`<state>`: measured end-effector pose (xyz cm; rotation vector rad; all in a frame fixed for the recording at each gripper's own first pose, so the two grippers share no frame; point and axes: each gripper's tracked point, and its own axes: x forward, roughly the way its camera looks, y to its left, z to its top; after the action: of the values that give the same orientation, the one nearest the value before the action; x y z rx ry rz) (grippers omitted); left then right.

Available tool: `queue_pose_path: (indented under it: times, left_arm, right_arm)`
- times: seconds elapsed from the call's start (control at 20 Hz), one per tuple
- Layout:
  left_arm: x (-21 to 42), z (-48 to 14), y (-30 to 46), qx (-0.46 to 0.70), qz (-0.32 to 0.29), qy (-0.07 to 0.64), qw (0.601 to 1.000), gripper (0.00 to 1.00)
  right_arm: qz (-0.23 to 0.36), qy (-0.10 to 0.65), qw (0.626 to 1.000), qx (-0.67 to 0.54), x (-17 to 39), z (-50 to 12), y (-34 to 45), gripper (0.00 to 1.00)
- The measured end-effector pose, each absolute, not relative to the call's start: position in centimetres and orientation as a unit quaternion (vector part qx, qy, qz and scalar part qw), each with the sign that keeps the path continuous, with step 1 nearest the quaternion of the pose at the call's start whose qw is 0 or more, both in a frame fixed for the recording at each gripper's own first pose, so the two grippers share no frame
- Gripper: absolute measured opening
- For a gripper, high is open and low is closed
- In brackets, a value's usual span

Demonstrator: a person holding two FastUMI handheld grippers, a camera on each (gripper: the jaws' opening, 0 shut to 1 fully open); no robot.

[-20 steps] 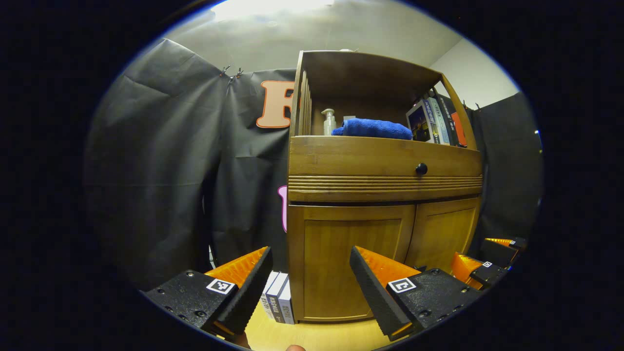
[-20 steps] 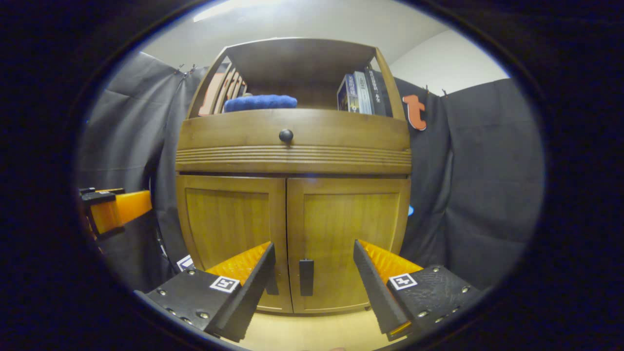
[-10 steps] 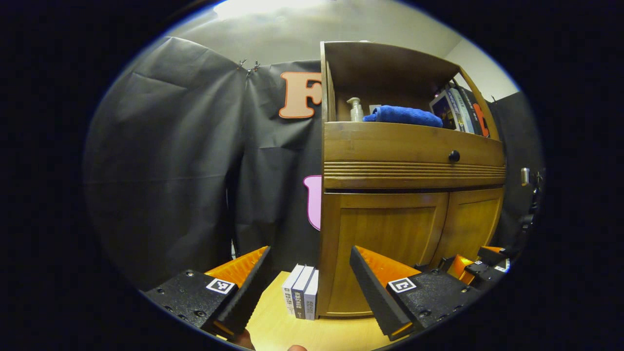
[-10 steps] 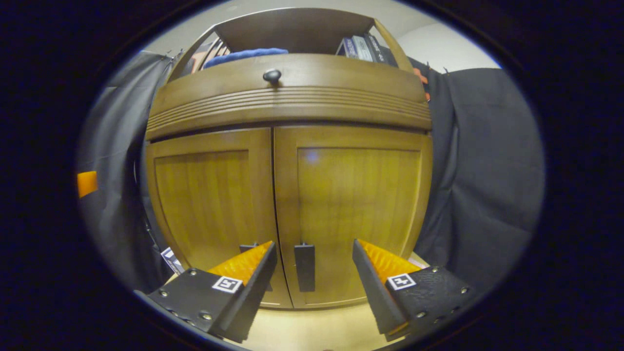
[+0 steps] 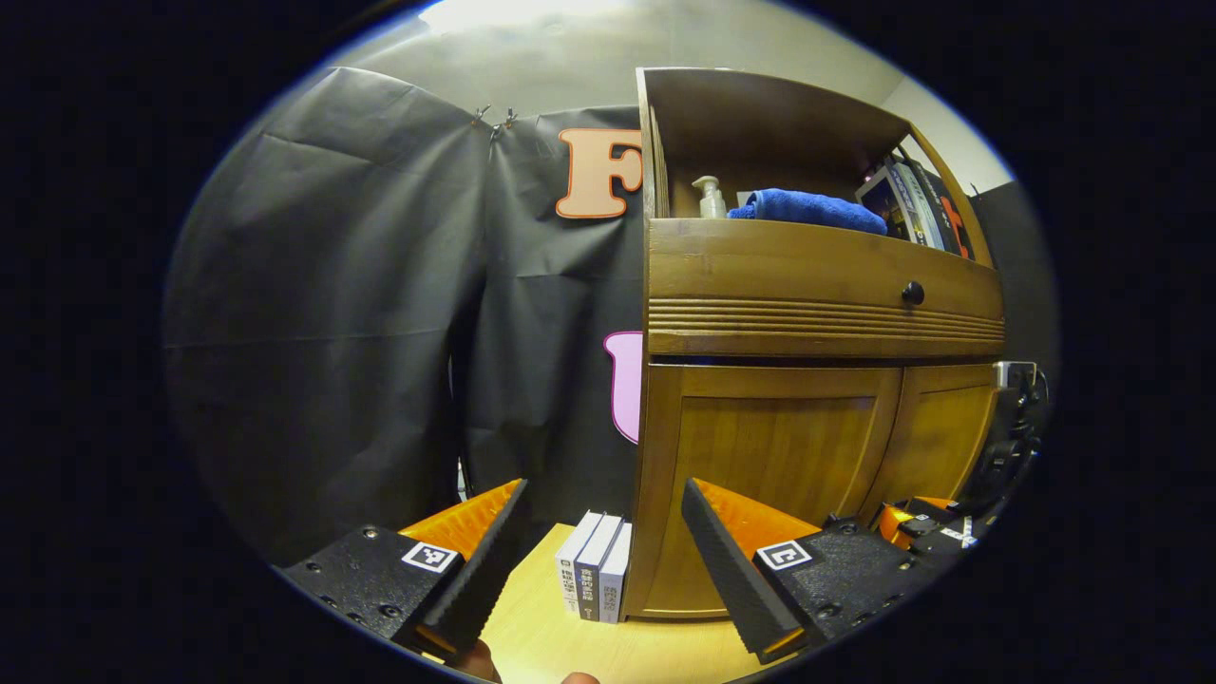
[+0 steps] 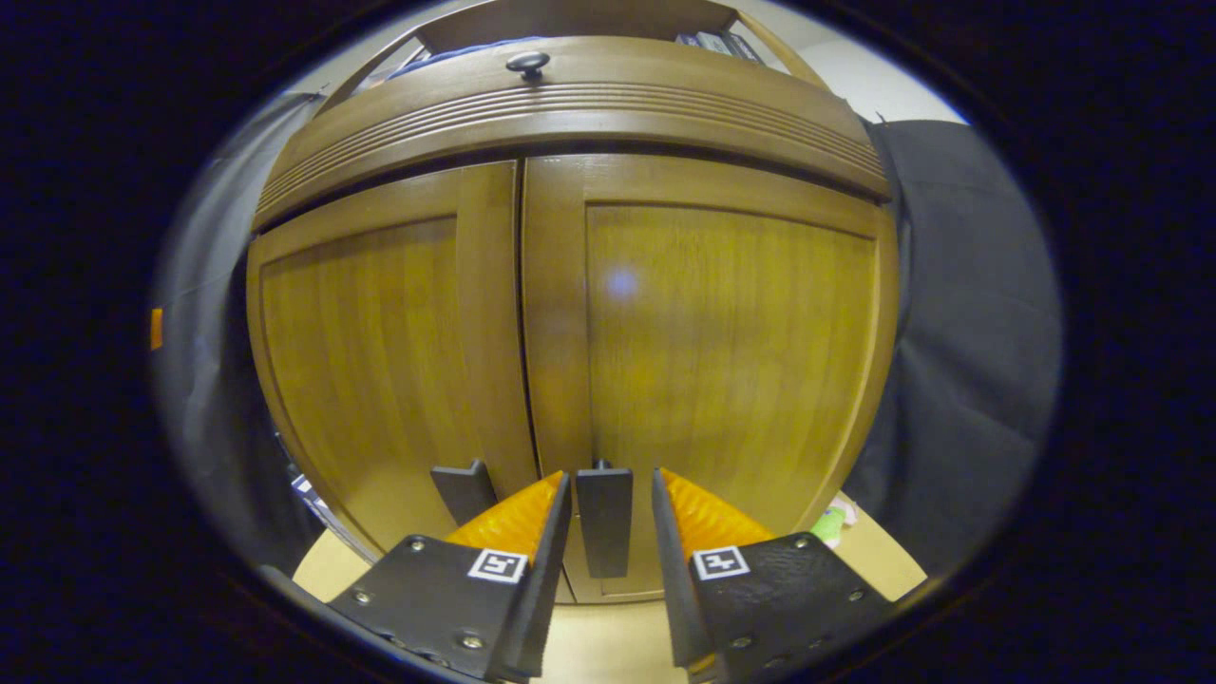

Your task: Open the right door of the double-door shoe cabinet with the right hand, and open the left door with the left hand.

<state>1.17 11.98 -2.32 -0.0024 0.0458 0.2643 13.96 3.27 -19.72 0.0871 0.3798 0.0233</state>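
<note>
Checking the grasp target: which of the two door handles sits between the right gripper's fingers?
The right door's handle, the dark bar between the right gripper fingers, which do not visibly press it. The left door's handle stands outside them.

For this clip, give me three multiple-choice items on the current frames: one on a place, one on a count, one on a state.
1. Where does the right door's handle sit?
A. between the right gripper's fingers
B. above the drawer knob
C. on the floor

2. How many books stand beside the cabinet?
A. one
B. three
C. six

3. The two doors are:
A. both closed
B. both open
C. removed

Answers: 1 A, the handle lies in the gap, contact unclear; 2 B, three spines show; 3 A, their edges meet at the middle seam.
</note>
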Motion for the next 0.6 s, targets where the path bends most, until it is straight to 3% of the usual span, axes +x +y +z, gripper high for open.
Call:
queue_pose_path:
  times: [0.15,0.25,0.4,0.55,0.6]
  left_arm:
    - [1.5,-2.4,12.4,0.000,0.138,0.023,0.990,0.97]
    - [1.6,-2.4,12.6,0.001,0.144,0.023,0.989,0.97]
    - [1.7,-2.7,12.6,-0.003,0.144,0.026,0.989,0.98]
    - [1.6,-2.9,12.5,-0.009,0.141,0.030,0.990,0.97]
    - [1.5,-3.0,12.6,-0.010,0.141,0.030,0.989,0.97]
  right_arm:
    - [0.014,0.197,0.979,0.050,14.3,-20.3,3.7,0.48]
    - [0.007,0.199,0.979,0.052,15.1,-20.6,3.6,0.34]
    - [-0.005,0.193,0.980,0.042,14.8,-20.6,3.7,0.25]
    - [-0.015,0.192,0.980,0.051,14.2,-20.4,3.3,0.31]
    - [-0.019,0.191,0.980,0.049,13.9,-20.5,3.2,0.28]
